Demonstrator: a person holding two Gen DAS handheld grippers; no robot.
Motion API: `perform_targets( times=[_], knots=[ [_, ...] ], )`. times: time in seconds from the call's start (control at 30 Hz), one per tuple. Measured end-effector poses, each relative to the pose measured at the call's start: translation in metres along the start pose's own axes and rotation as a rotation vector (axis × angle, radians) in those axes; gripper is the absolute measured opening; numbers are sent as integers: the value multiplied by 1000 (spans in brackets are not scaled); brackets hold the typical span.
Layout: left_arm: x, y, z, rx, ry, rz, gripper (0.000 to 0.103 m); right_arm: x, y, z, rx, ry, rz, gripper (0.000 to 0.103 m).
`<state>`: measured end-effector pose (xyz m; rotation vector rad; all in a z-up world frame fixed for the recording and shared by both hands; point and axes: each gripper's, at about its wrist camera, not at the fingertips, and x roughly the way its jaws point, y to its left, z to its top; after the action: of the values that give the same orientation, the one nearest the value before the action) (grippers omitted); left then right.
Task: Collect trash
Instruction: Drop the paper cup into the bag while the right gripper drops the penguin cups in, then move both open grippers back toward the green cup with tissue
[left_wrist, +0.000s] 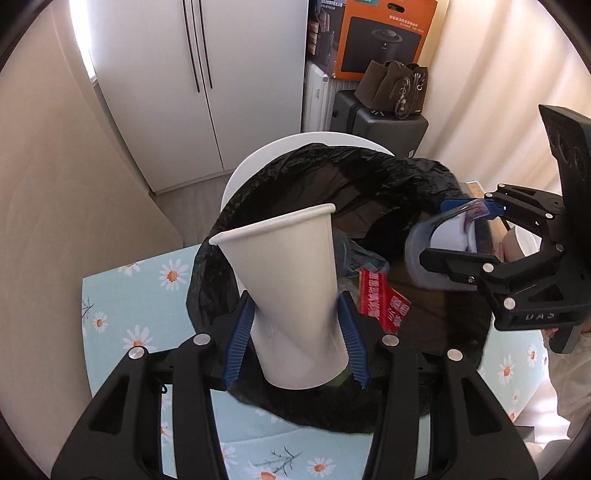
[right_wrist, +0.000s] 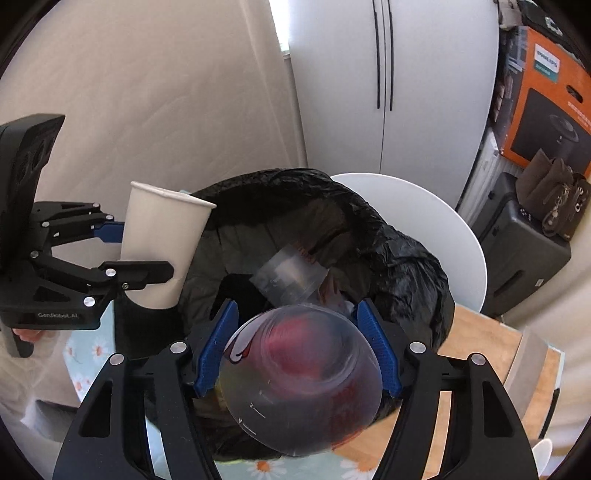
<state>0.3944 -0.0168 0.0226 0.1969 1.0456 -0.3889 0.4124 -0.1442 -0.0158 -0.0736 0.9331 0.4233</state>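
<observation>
Left gripper (left_wrist: 295, 332): fingers are gripping the white paper cup (left_wrist: 291, 280) above the bin bag's (left_wrist: 332, 166) near rim.
Right gripper (right_wrist: 299, 350): fingers are clamping a clear plastic cup (right_wrist: 301, 376) over the bag's mouth.
Desk (left_wrist: 122, 295): the bag is sitting at its far edge.
Open room: bare floral cloth at the near-left corner.
Right wrist view only: a clear cup (right_wrist: 291, 277) inside.

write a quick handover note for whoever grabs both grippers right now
Left hand-held gripper: shut on a white paper cup, held over the black-lined trash bin.
Right hand-held gripper: shut on a clear plastic cup, also over the bin's opening.
Done: both cups picked up and brought to the bin; a red packet and other trash lie inside.
Left: release both cups into the bin.
</observation>
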Motion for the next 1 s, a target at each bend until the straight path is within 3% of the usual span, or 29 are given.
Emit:
perform_targets(
  times=[0.03,0.07,0.13,0.3,1.0],
  knots=[
    [1,0,1,1,-12,2,49,2,0,1,-5,-2,-9,65],
    [1,1,2,-2,-20,1,58,2,0,1,-7,-6,-16,70],
    [-3,4,1,-11,-51,8,83,3,-2,1,-5,-16,-26,79],
    [-20,8,-7,-14,-108,28,93,-5,-5,-2,2,-37,-33,84],
    [-73,7,-75,-150,-130,102,97,-60,17,-55,10,-58,-71,87]
  ],
)
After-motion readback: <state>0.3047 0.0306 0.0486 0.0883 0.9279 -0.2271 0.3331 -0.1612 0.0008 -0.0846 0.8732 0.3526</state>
